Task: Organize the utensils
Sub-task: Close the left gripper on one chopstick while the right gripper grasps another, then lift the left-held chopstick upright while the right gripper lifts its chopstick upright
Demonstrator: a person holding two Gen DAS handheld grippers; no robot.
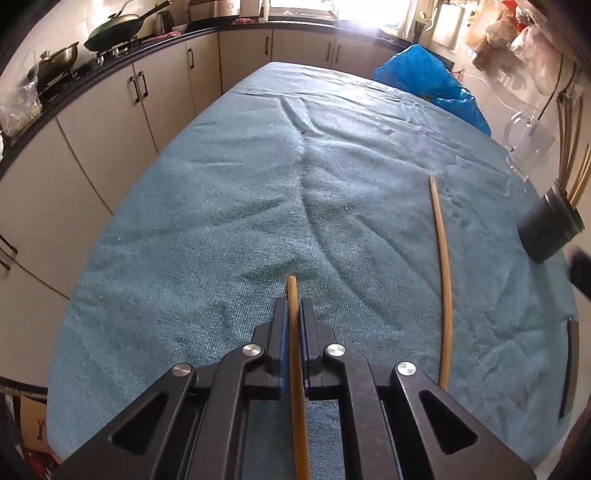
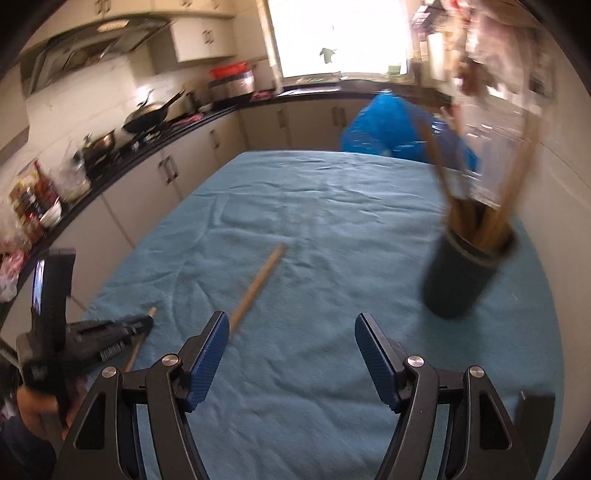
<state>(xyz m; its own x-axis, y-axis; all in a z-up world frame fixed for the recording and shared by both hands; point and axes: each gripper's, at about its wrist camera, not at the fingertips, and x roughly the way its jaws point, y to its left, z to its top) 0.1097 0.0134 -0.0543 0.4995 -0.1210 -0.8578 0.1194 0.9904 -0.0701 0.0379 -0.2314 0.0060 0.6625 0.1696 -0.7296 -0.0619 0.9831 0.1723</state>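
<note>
Some sticks stand in the dark cup (image 2: 467,275). The left gripper (image 1: 294,306) pinches 1 chopstick (image 1: 291,291). Another chopstick (image 1: 441,266) waits. The right gripper (image 2: 291,354) is wide, empty.

This is a home kitchen. A black counter (image 1: 110,66) runs along the wall over cream cabinets (image 1: 166,85), with a wok (image 1: 114,31) on the stove and a hood (image 2: 92,48) above. A bright window (image 2: 336,37) lights the towel-covered table (image 1: 258,206) in the middle.
</note>
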